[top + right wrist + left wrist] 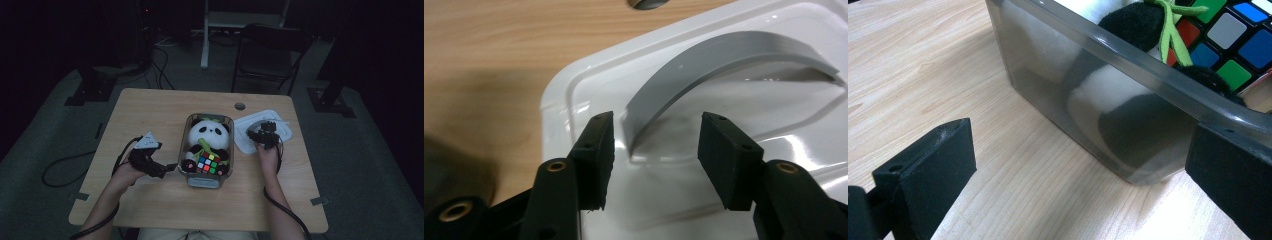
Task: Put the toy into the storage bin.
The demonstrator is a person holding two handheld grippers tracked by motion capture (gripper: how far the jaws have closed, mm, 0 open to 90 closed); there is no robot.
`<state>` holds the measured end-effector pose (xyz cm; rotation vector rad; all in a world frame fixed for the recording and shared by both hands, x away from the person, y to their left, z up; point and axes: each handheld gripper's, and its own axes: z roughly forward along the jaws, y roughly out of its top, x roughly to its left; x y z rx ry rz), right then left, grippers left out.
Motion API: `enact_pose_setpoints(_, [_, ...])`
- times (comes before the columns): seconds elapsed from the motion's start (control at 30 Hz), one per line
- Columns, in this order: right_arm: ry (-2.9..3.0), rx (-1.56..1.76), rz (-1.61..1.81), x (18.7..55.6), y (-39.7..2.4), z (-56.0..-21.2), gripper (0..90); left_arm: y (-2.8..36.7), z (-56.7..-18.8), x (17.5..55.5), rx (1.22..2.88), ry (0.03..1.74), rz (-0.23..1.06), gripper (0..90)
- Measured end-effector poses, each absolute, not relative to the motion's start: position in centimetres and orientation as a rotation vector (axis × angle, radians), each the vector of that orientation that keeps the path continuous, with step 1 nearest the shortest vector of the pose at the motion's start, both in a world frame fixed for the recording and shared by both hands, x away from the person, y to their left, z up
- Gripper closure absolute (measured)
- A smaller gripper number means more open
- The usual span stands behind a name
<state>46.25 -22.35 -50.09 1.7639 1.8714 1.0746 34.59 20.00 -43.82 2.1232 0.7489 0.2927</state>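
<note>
A clear grey bin (pixel 183 145) stands mid-table and holds a panda plush (pixel 207 132) with a colourful puzzle cube (pixel 207 163) at its feet. My left gripper (pixel 167 170) lies low beside the bin's near left corner. In the left gripper view it (pixel 1083 150) is open, and the bin's wall (pixel 1058 75) and corner sit between the wide jaws, with the cube (pixel 1243 40) above the rim. A white lid (pixel 287 132) lies to the right of the bin. My right gripper (pixel 657 127) hovers over it, open, its jaws on either side of the near end of the grey arched handle (pixel 704 60) without touching it.
The wooden table (pixel 150 110) has a round cable hole (pixel 240 106) behind the bin. A dark chair (pixel 270 50) and stand legs are on the floor beyond the far edge. Cables trail from both grippers off the near side.
</note>
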Motion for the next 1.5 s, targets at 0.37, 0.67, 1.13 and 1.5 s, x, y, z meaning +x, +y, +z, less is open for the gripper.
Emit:
enact_pose_setpoints(0.37, [1.61,1.915,0.995,47.9,-20.7,-50.8,32.7,20.0,-43.8,34.4,2.136,0.738,0.302,0.5])
enact_pose_setpoints(0.67, [1.555,1.942,0.991,48.5,-19.6,-51.2,38.6,19.9,-43.8,34.4,2.146,0.734,0.305,0.5])
enact_pose_setpoints(1.13, [1.624,1.944,1.042,48.5,-20.3,-51.0,63.5,20.0,-43.7,34.3,2.139,0.735,0.308,0.4])
enact_pose_setpoints(1.5, [1.743,1.873,1.106,45.7,-23.5,-50.4,66.7,20.0,-43.6,34.2,2.137,0.738,0.31,0.5])
